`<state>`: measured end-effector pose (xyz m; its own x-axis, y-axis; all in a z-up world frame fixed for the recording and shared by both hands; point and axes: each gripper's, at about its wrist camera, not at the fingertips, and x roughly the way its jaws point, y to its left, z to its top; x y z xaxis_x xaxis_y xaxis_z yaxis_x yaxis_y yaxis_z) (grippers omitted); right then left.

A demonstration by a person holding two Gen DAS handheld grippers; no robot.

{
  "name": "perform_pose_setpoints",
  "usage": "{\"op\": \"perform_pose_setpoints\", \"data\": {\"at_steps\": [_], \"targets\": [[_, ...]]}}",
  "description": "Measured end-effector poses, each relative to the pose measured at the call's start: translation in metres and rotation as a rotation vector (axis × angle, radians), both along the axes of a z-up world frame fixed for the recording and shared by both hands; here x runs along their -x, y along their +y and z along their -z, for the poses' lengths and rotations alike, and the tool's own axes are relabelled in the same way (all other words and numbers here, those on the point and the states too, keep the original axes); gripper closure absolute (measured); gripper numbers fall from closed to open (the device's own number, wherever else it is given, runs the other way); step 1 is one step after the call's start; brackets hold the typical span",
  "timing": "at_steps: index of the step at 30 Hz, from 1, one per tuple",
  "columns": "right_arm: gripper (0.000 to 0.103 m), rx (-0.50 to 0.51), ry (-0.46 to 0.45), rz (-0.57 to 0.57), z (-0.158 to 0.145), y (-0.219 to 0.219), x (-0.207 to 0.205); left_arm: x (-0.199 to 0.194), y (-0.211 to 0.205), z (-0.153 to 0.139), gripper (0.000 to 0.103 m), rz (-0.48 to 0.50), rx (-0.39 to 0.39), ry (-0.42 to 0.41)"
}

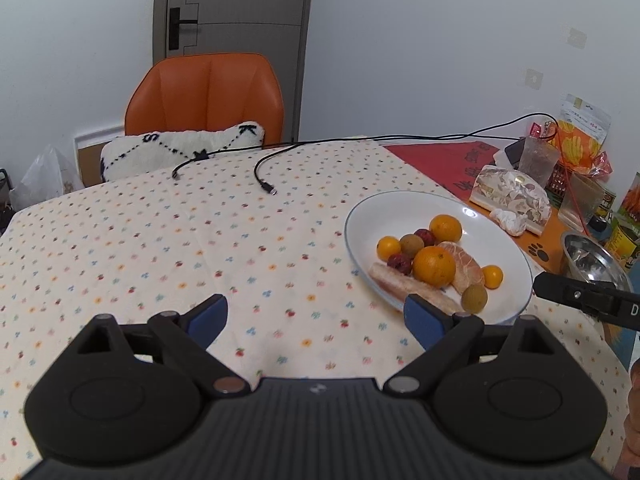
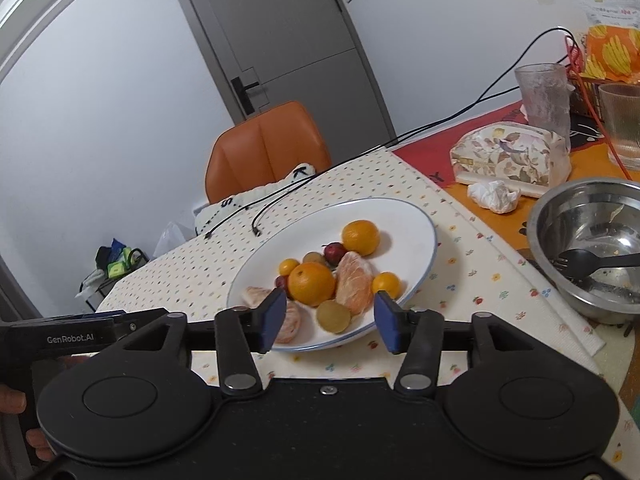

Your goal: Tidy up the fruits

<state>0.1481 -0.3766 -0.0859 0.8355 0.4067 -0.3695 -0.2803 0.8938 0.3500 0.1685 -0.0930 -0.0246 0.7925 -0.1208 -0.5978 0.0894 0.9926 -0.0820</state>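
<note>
Ahead of my left gripper (image 1: 316,316) the dotted tablecloth (image 1: 160,248) lay bare, crossed only by two black cables (image 1: 264,176) near the far edge. To the right, the white plate (image 2: 416,232) of fruit sat between my two grippers. Beyond my right gripper (image 2: 330,320), a steel bowl (image 2: 560,216), tissue pack (image 2: 508,156) and glasses (image 2: 544,96) crowded the right side.

Both wrist cameras face the orange chair (image 1: 204,94); the left views the shared plate (image 1: 516,268) from its left, the right from close behind.

Fruits (image 2: 320,280) on plate (image 2: 416,220), bowl (image 2: 560,208) right.
</note>
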Motion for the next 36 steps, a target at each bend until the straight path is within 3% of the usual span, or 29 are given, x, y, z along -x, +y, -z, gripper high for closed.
{"op": "perform_pose_setpoints", "data": {"at_steps": [9, 14, 20, 28, 36], "targets": [[0.030, 0.035, -0.007, -0.035, -0.020, 0.019, 0.014, 0.016, 0.020, -0.011, 0.008, -0.026, 0.018, 0.006], [0.012, 0.038, -0.014, -0.063, -0.030, 0.028, 0.024, 0.029, 0.027, -0.020, 0.003, -0.033, 0.021, -0.005], [0.002, 0.036, -0.010, -0.071, -0.035, 0.032, 0.038, 0.043, 0.041, -0.023, 0.000, -0.041, 0.010, 0.006], [0.000, 0.019, 0.015, -0.060, -0.033, 0.028, 0.056, 0.065, 0.059, -0.034, 0.000, -0.083, 0.016, -0.022], [0.000, 0.020, 0.003, -0.043, -0.036, 0.021, 0.080, 0.088, 0.056, -0.042, 0.000, -0.064, -0.005, -0.047]]}}
